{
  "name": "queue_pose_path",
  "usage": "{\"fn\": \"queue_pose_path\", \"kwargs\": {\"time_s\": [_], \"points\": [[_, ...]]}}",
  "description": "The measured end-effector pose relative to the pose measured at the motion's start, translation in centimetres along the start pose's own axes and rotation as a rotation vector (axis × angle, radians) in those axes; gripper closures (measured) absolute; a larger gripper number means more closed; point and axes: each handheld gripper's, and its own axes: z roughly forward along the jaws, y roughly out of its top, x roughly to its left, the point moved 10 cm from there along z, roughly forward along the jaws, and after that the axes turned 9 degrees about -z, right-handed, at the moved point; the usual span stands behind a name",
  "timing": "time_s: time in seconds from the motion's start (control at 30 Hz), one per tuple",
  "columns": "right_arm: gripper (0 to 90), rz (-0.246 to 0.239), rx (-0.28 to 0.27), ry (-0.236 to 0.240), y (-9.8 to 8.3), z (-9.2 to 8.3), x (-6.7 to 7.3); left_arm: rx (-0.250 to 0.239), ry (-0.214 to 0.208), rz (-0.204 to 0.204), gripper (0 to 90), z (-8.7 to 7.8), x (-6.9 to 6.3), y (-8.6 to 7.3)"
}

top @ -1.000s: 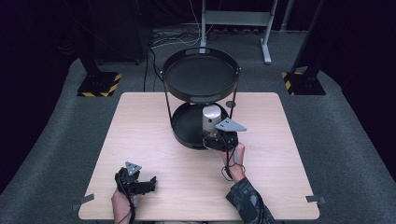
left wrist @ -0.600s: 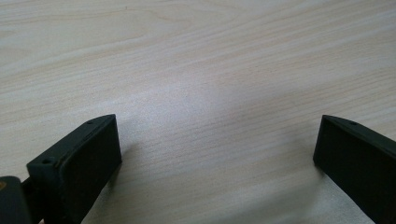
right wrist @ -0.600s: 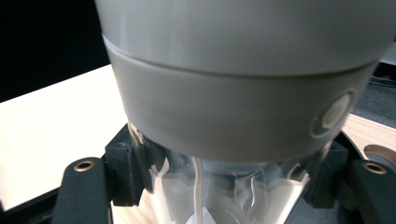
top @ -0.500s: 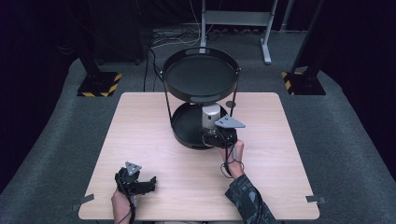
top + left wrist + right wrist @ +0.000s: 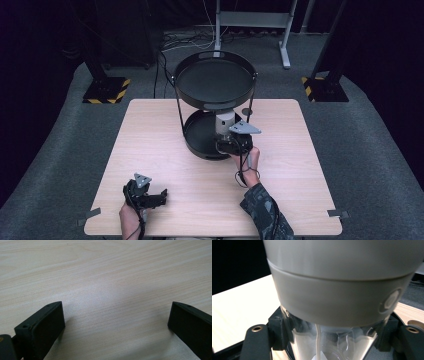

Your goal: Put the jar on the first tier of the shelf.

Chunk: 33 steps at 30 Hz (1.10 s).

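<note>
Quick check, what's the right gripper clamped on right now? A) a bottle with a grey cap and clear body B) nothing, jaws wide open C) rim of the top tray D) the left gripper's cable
A: in the right gripper view the jaws of the right gripper press on the clear body of the bottle just under its grey cap, above the lower tray of the black stand.

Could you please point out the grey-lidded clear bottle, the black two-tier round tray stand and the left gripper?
Grey-lidded clear bottle point(image 5: 342, 297), right gripper view, lid band.
Black two-tier round tray stand point(image 5: 215, 56), high view, upper rim.
Left gripper point(image 5: 116, 322), left gripper view, between its open fingertips.
</note>
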Motion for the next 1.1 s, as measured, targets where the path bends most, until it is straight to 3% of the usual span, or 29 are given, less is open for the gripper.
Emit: {"fn": "queue_pose_path", "kwargs": {"time_s": [1.1], "points": [[30.2, 0.017, 0.030, 0.003, -2.0, 3.4, -1.2, -0.001, 0.000, -0.001, 0.2, 0.0, 0.0, 0.0]]}}
